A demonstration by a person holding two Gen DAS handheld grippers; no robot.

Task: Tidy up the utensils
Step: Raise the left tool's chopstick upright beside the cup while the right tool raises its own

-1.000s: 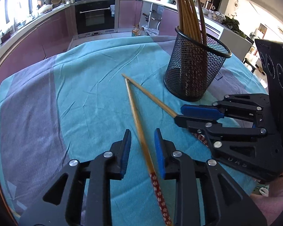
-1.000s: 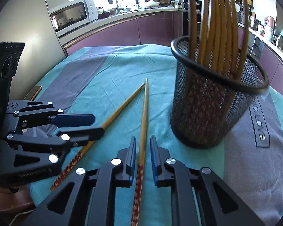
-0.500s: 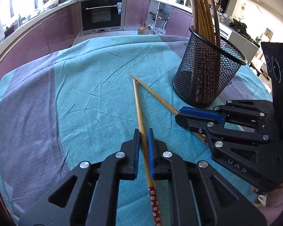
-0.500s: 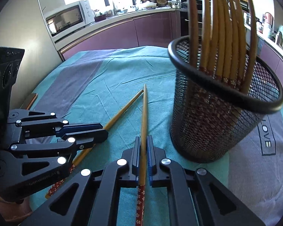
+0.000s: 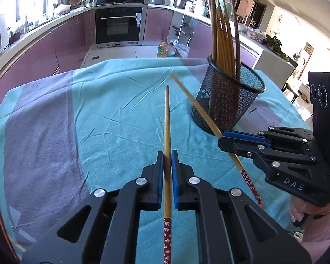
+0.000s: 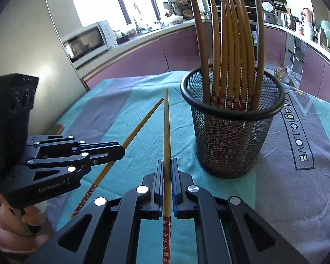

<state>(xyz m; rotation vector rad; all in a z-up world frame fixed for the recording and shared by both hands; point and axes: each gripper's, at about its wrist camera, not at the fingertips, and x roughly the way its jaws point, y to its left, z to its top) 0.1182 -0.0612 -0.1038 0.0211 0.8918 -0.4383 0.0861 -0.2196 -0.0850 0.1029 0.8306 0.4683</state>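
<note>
Gripping one slim bamboo chopstick with a red flowered handle (image 5: 167, 136) each, the left tool (image 5: 167, 156) and right tool (image 6: 167, 165) pinch their sticks at mid-shaft, clear of the teal-and-grey clothed surface (image 5: 99, 118). Each stick's long axis runs straight forward along its tool, tip away. Beyond, the round black wire-mesh holder (image 6: 231, 136) stands upright, nearer the right tool, already holding about eight like chopsticks (image 6: 231, 50), handles down.
</note>
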